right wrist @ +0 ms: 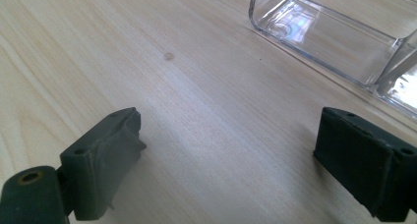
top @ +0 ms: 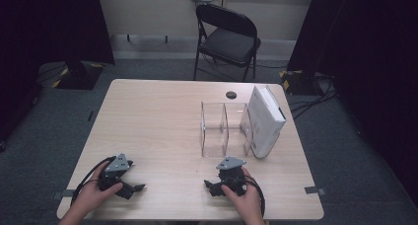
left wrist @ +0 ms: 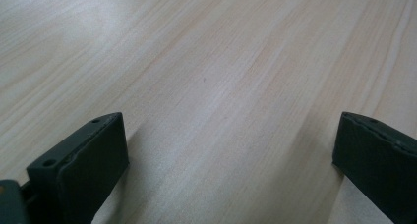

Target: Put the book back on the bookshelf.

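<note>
A clear plastic organiser [top: 224,129] with upright dividers stands on the right half of the light wooden table [top: 153,116]. A thick white book [top: 266,119] stands upright against its right side. A hand holds my left gripper [top: 132,190] near the front left edge, open, with bare table between its jaws [left wrist: 231,130]. Another hand holds my right gripper [top: 211,187] just in front of the organiser, also open and holding nothing [right wrist: 228,121]. In the right gripper view, the organiser's clear base [right wrist: 324,42] lies ahead at the upper right.
A small black round cap [top: 231,94] sits in the table top behind the organiser. A black folding chair [top: 227,35] stands beyond the far edge. Dark curtains hang on both sides, and cables lie on the floor at the right.
</note>
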`<state>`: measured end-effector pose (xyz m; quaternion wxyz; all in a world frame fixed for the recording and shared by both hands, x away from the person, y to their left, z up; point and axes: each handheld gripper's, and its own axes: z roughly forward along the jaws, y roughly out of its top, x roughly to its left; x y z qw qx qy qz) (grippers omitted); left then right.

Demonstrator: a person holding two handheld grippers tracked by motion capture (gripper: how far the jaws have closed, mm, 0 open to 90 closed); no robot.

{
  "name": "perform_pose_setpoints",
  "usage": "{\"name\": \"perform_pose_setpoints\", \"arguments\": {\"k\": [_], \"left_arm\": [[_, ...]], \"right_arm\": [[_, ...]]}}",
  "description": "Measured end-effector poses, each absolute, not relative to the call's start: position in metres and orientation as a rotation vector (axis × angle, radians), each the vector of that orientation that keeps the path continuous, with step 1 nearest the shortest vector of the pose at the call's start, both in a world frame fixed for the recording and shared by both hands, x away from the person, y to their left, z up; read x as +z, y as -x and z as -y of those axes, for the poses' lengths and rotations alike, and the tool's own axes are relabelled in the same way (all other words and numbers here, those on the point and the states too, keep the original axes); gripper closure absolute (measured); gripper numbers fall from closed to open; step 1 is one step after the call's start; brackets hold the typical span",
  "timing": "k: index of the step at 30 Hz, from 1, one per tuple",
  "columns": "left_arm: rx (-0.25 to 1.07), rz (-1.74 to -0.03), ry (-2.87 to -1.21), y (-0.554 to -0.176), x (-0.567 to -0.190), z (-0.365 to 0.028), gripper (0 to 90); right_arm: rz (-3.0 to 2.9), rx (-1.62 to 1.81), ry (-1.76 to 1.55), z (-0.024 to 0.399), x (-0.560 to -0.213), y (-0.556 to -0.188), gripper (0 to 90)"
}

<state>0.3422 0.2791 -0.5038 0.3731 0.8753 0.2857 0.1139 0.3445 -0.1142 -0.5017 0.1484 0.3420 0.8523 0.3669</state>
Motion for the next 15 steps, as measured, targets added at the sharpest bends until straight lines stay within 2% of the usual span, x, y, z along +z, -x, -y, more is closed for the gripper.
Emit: {"name": "perform_pose_setpoints", "arguments": {"k": [15], "left_arm": [[0.291, -0.732, -2.243, -0.3421, -0.5038, -0.2791, 0.0]], "right_arm": [[-2.452, 1.051, -0.975, 0.1144, -0.5018, -0.3453, 8.8]]}}
